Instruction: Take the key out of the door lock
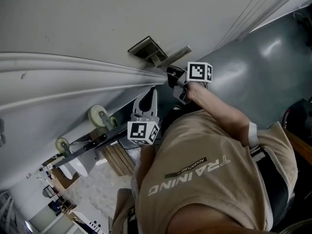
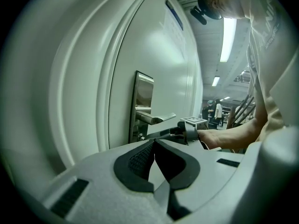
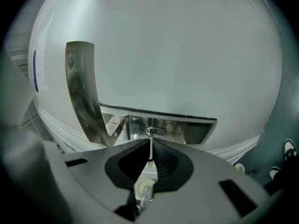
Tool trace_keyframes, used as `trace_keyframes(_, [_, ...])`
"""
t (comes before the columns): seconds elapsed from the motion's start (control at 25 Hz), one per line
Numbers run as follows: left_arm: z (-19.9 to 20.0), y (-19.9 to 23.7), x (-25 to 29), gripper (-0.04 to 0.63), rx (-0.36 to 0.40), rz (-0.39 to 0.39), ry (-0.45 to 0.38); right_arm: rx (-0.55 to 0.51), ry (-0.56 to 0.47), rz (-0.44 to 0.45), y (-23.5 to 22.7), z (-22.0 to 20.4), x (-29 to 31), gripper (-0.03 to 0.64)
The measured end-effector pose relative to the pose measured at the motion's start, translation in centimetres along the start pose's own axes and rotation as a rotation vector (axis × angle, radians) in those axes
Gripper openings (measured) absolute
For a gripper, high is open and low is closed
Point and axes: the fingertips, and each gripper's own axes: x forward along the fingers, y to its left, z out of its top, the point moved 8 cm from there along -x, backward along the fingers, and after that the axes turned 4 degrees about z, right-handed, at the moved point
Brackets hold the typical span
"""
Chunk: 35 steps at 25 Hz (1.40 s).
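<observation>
Thin silvery key (image 3: 150, 149) edge-on in lock (image 3: 156, 132)

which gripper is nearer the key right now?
Right. The right gripper is at the lock plate, jaws shut on the key. The left gripper hangs back from the door, apart from the key, jaws together on nothing.

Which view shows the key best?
Right gripper view: the key sits edge-on in the lock, right gripper shut on it. Left gripper view and head view show only that gripper at the lock; key hidden.
</observation>
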Motion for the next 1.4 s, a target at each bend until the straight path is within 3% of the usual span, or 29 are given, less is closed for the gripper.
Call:
trace_keyframes(0.4, [-1.0,1.0,-1.7,0.009,-0.024,0.046,0.014,0.034,0.015,0.021,-0.1,-0.6,-1.0,0.028])
trace_keyframes(0.68, [-0.8,0.6,-1.5,0.009,-0.009,0.004,-0.002,0.023,0.019,0.021,0.2,-1.7,-2.3,0.028])
trace_keyframes(0.88, [-0.7,0.2,-1.9,0.009,-0.005,-0.032,-0.030,-0.023,0.008,0.006,1.0,-2.3,-3.3,0.028])
trace_keyframes(1.4, [-1.6,0.7,-7.7,0.009,-0.051,-0.037,-0.069,-0.195,0.001,-0.088,5.0,-7.0,-6.4,0.028])
